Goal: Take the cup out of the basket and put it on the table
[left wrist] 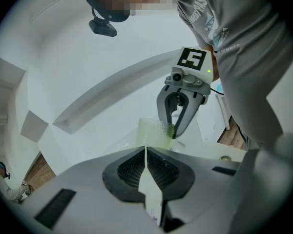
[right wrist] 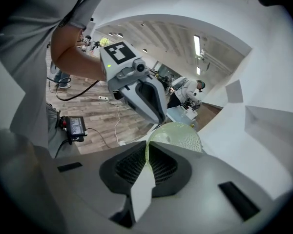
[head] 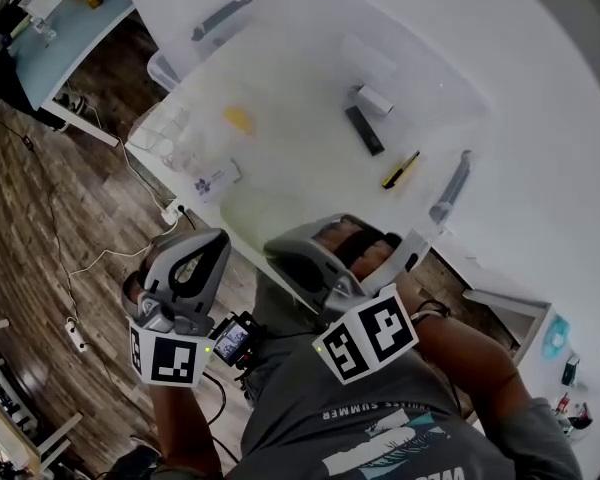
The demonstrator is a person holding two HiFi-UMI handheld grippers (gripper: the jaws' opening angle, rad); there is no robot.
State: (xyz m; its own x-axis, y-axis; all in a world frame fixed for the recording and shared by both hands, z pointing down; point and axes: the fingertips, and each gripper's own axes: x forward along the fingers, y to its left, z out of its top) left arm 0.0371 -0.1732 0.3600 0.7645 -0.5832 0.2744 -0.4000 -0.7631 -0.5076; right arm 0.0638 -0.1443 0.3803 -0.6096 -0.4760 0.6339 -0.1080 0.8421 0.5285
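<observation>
Cup first: it is pale green and see-through, with little bumps all over.

My right hand-held gripper is pinching its thin wall at the rim. The jaws are almost pressed together, with only the wall between them. My left hand-held gripper is pinching the wall too, at a spot across from the right one. The two face each other over the cup.

So the cup hangs in the air between them, by the near edge of the bench. It is not in the basket. From my head I can hardly see the cup, because the two hand-held grippers hide it.

I think the cup is very light. Its wall looks thin and soft, so it may bend or fold if I squeeze hard or pull my two hands apart. The plastic may be a bit slippery, but the bumps should help the pads hold on.

The rim is the best place to hold, with the wall between the pads. A soft pinch should be enough. A cup this light can tip over, so it needs a bare spot on the bench, a flat bottom and a slow let-go.
</observation>
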